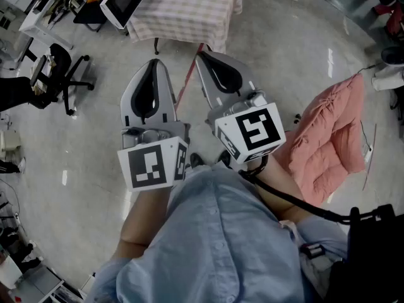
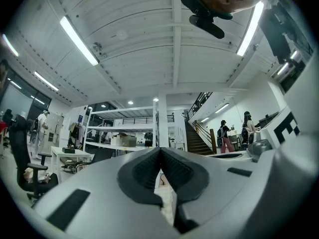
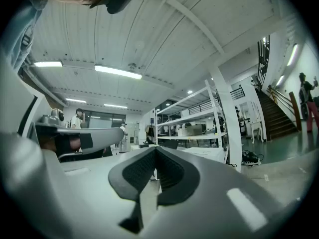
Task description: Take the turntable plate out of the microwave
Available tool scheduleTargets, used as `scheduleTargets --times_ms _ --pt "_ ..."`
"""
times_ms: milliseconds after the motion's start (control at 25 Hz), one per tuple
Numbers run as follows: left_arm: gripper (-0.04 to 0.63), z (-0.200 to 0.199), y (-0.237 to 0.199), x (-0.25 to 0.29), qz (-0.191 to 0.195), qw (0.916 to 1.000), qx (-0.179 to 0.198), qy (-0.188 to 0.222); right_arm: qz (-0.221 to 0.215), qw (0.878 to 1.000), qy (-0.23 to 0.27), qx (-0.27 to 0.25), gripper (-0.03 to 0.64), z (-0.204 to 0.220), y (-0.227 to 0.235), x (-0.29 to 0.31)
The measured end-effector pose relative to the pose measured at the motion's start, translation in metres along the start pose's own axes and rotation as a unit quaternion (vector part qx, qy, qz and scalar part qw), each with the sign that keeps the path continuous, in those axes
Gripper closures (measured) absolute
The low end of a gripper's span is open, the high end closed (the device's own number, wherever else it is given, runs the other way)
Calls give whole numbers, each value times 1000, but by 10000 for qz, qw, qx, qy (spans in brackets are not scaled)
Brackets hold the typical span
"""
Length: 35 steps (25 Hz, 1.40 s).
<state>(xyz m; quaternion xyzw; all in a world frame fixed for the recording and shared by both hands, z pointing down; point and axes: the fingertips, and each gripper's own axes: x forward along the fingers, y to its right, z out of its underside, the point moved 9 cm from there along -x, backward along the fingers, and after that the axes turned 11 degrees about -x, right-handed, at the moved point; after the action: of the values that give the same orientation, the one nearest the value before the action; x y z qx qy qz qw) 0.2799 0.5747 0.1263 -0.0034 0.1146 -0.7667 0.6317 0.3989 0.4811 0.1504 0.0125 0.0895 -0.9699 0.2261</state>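
A white microwave (image 1: 124,0) with a dark window stands on the left corner of a table with a checked cloth (image 1: 183,19), far ahead across the floor. No turntable plate shows in any view. My left gripper (image 1: 153,63) is held level in front of my body, jaws together, nothing between them. Beside it, my right gripper (image 1: 203,55) is also shut and empty. In the left gripper view the left gripper (image 2: 160,148) has its dark pads meeting in a closed seam. The right gripper view shows the right gripper (image 3: 155,148) the same way. Both point across the room, well short of the table.
A black office chair (image 1: 60,74) stands at the left. A pink quilted cushion (image 1: 331,134) lies on the floor at the right. A thin red rod (image 1: 187,81) slants down from the table. White shelving (image 2: 119,133) and people near a staircase (image 2: 224,133) are far off.
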Motion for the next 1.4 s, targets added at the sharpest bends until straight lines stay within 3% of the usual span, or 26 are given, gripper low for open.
scheduleTargets --times_ms 480,800,1120,1400 --pt "588 12 17 -8 -12 10000 38 -20 -46 9999 64 92 617 8 4 -18" --pt "588 24 38 12 -286 9994 81 -186 -440 9972 57 594 615 24 32 -16" --pt "588 42 15 33 -214 9990 -36 -395 -431 9970 -89 641 615 41 35 12" --pt "588 49 -44 85 -26 9987 -199 -462 -186 9973 -324 632 615 57 42 78"
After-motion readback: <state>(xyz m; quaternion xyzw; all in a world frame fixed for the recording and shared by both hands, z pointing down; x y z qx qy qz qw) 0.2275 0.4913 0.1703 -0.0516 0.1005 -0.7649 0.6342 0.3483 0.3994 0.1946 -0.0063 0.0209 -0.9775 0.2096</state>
